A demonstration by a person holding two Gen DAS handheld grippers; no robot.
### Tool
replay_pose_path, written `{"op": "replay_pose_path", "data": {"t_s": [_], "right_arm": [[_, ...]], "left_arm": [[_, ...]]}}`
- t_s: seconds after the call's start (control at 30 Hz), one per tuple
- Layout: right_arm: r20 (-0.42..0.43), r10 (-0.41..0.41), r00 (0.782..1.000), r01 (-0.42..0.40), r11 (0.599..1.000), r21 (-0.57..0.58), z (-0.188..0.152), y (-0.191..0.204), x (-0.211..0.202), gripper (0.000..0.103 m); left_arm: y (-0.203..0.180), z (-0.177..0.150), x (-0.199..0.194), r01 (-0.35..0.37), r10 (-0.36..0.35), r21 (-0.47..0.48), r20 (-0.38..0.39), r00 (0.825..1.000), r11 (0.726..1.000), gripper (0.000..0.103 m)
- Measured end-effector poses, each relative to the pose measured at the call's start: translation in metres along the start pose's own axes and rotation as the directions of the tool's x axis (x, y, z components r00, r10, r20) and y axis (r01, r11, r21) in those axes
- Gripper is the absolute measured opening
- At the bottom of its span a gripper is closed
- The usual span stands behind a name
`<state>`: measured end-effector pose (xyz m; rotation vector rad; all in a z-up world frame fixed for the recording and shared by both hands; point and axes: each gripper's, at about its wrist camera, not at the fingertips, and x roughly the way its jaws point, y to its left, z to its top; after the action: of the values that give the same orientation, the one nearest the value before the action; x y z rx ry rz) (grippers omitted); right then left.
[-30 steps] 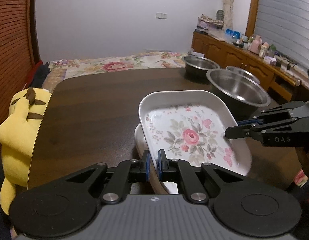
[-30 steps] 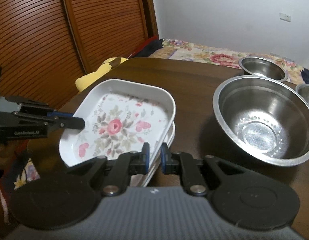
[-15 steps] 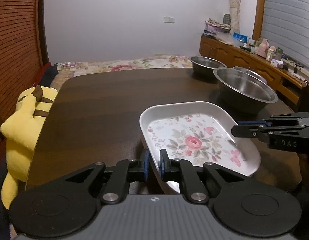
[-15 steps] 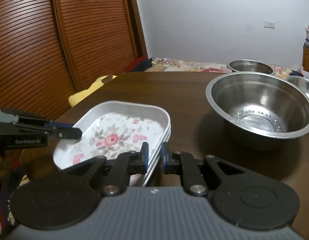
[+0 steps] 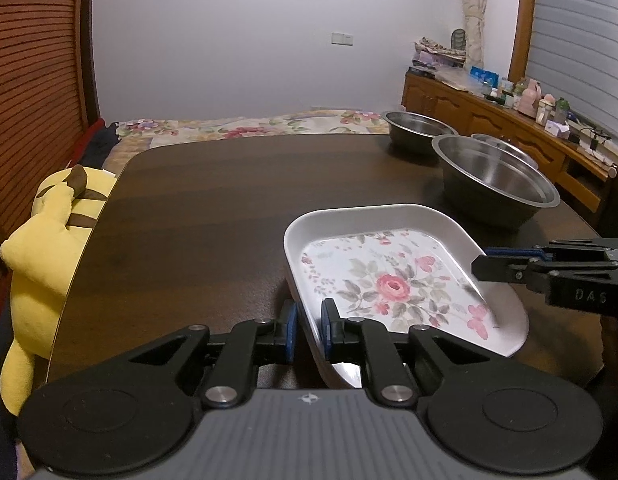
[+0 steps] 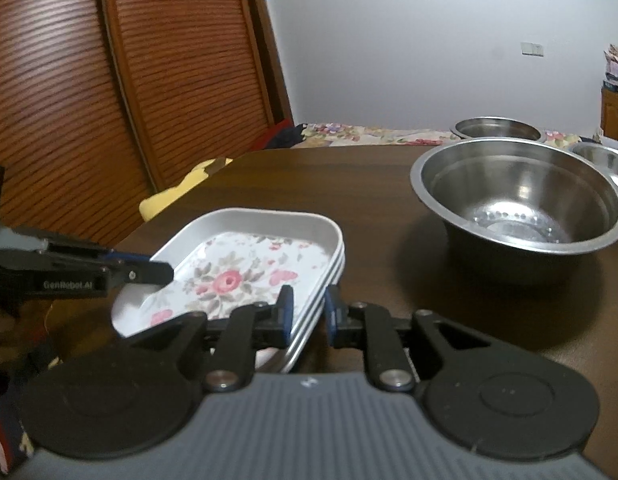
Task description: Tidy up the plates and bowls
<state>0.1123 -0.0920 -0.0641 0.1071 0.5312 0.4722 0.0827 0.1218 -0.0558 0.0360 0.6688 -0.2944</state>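
Right tool (image 6: 307,312) opening astride stacked floral plates' (image 6: 245,276) rim, seemingly loose, big steel bowl (image 6: 517,204) beside

A: How is the light?
B: Dim indoor light with a cool cast. The dark worktop (image 5: 237,200) shows only a faint sheen, and the big steel bowl (image 6: 517,196) throws a soft shadow towards the camera, with glints inside it.
A: Sharpness?
B: The left wrist view is crisp. The right wrist view is softer, slightly smeared. Both bow straight lines at the edges, and the corners go black.
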Motion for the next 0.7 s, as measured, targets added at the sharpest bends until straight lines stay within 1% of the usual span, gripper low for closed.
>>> {"op": "replay_pose_path", "data": {"t_s": [0.23, 0.37, 0.43, 0.5, 0.53, 0.6, 0.63, 0.7], "right_arm": [[0.079, -0.018, 0.997, 0.016, 1.000, 0.026, 0.007, -0.015, -0.026, 0.018], [0.149, -0.065, 0.987, 0.063, 0.998, 0.021, 0.013, -0.029, -0.050, 0.018], [0.180, -0.096, 0.979, 0.094, 0.995, 0.022, 0.017, -0.038, -0.062, 0.018], [0.208, -0.133, 0.969, 0.131, 0.991, 0.023, 0.020, -0.048, -0.073, 0.019], [0.222, -0.154, 0.963, 0.152, 0.988, 0.025, 0.020, -0.055, -0.078, 0.022], [0.242, -0.190, 0.952, 0.186, 0.982, 0.039, 0.021, -0.069, -0.087, 0.022], [0.247, -0.200, 0.948, 0.194, 0.980, 0.049, 0.022, -0.075, -0.089, 0.022], [0.254, -0.223, 0.941, 0.214, 0.975, 0.062, 0.023, -0.090, -0.093, 0.022]], "left_arm": [[0.000, 0.011, -0.009, -0.020, 0.020, -0.023, 0.037, 0.999, 1.000, 0.015], [-0.011, 0.024, -0.011, -0.017, 0.017, 0.001, 0.063, 0.998, 1.000, 0.015], [-0.019, 0.032, -0.010, -0.011, 0.010, 0.008, 0.077, 0.997, 1.000, 0.020], [-0.027, 0.039, -0.007, 0.002, -0.003, 0.015, 0.095, 0.995, 1.000, 0.032], [-0.033, 0.044, -0.005, 0.010, -0.012, 0.023, 0.103, 0.995, 1.000, 0.035], [-0.044, 0.051, -0.001, 0.022, -0.027, 0.038, 0.116, 0.993, 0.999, 0.041], [-0.050, 0.054, 0.002, 0.029, -0.034, 0.043, 0.123, 0.992, 0.999, 0.043], [-0.061, 0.062, 0.009, 0.044, -0.050, 0.051, 0.135, 0.990, 0.998, 0.052]]}}
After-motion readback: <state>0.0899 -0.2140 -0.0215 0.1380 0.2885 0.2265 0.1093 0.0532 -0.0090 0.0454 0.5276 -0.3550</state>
